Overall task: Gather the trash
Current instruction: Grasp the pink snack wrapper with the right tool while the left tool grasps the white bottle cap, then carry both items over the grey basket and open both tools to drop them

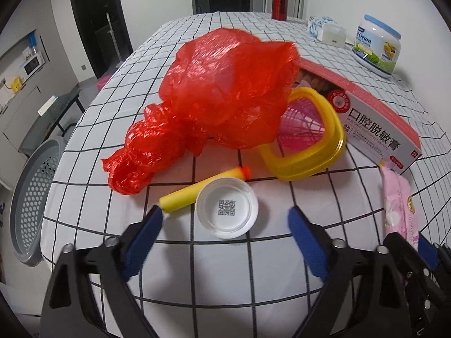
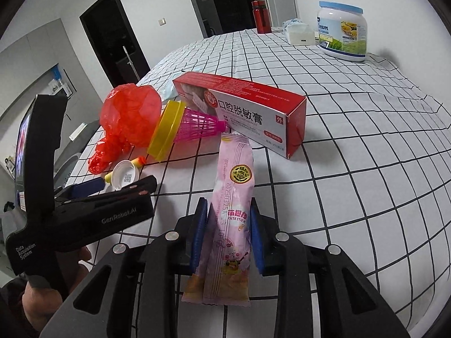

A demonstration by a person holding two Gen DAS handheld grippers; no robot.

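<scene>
The counter (image 1: 282,267) carries a checked cloth. Crumpled red bag (image 1: 214,107) lies at 12 o'clock from the left gripper (image 1: 225,219). Toothpaste box (image 2: 248,112) sits at 12 o'clock from the right gripper (image 2: 228,236), whose fingers clamp a pink snack wrapper (image 2: 228,214). White cap (image 1: 227,207) lies between the left fingers, spread apart, not touching it.

Toothpaste box (image 1: 377,112) half behind red bag (image 1: 225,90); grey basket (image 1: 36,197) cut by table edge.
</scene>
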